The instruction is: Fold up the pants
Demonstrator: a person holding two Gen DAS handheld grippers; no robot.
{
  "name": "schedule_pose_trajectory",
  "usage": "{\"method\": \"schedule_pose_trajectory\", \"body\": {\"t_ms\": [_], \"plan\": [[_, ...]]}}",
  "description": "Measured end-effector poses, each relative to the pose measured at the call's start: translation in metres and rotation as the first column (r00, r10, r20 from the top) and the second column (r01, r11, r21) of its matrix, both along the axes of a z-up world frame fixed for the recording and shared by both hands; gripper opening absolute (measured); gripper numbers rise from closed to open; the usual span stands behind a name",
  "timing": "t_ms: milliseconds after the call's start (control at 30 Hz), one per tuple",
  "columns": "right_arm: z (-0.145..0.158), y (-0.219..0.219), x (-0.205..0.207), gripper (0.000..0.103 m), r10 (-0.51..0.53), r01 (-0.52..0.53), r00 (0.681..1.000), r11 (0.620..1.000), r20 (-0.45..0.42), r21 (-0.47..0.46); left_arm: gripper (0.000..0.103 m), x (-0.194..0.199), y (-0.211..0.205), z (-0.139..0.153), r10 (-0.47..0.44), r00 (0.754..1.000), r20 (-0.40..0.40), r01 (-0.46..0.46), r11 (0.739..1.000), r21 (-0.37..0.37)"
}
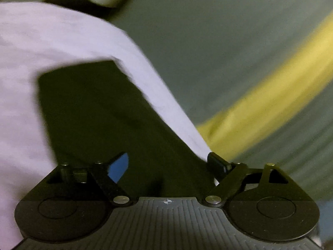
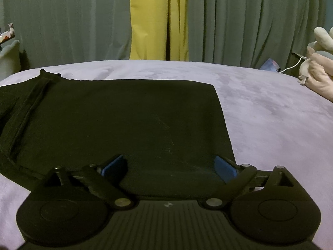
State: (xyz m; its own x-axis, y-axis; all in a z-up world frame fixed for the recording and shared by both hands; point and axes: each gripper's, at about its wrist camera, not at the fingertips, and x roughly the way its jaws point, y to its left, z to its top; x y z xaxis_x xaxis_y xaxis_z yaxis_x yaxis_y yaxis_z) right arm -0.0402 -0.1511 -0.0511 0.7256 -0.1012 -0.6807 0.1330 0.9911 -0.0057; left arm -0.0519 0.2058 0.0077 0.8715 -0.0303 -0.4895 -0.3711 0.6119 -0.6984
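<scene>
Black pants (image 2: 124, 114) lie flat and folded on a lavender bedspread (image 2: 270, 114), with a seamed edge running along their left side. My right gripper (image 2: 169, 166) stands open at the near edge of the pants; its blue pads (image 2: 113, 165) sit wide apart, dark cloth lies between them, and nothing is pinched. The left wrist view is tilted and blurred. There the pants (image 1: 93, 114) show as a dark slab on the bedspread (image 1: 31, 41). My left gripper (image 1: 167, 164) is open over their near end, pads clear of the cloth.
Green curtains (image 2: 62, 27) with a yellow strip (image 2: 149, 25) hang behind the bed. Pale plush toys (image 2: 320, 62) and a white cable (image 2: 293, 64) lie at the right edge of the bed. A pale object (image 2: 8, 54) stands at the far left.
</scene>
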Motion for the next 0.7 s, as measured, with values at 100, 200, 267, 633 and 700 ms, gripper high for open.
{"method": "schedule_pose_trajectory", "body": {"t_ms": [100, 200, 267, 633, 700], "plan": [[-0.001, 0.002, 0.002, 0.099, -0.004, 0.004, 1.0, 1.0, 0.001, 0.002, 0.088, -0.02, 0.047, -0.015, 0.091, 0.995, -0.05, -0.095, 0.991, -0.096], [-0.002, 0.003, 0.005, 0.099, -0.005, 0.005, 1.0, 1.0, 0.004, 0.005, 0.088, -0.031, 0.076, -0.033, 0.137, 0.986, -0.096, -0.15, 0.978, -0.145], [-0.002, 0.002, 0.004, 0.099, -0.005, 0.005, 1.0, 1.0, 0.002, 0.006, 0.087, -0.031, 0.086, -0.044, 0.13, 0.985, -0.118, -0.149, 0.974, -0.173], [-0.003, 0.004, 0.005, 0.099, -0.006, 0.006, 1.0, 1.0, -0.001, -0.008, 0.076, 0.013, 0.099, -0.075, 0.117, 0.991, -0.07, -0.13, 0.964, -0.231], [-0.003, 0.005, 0.005, 0.099, -0.009, 0.009, 1.0, 1.0, -0.001, -0.012, 0.069, 0.016, 0.101, -0.076, 0.12, 0.99, -0.07, -0.134, 0.962, -0.239]]}}
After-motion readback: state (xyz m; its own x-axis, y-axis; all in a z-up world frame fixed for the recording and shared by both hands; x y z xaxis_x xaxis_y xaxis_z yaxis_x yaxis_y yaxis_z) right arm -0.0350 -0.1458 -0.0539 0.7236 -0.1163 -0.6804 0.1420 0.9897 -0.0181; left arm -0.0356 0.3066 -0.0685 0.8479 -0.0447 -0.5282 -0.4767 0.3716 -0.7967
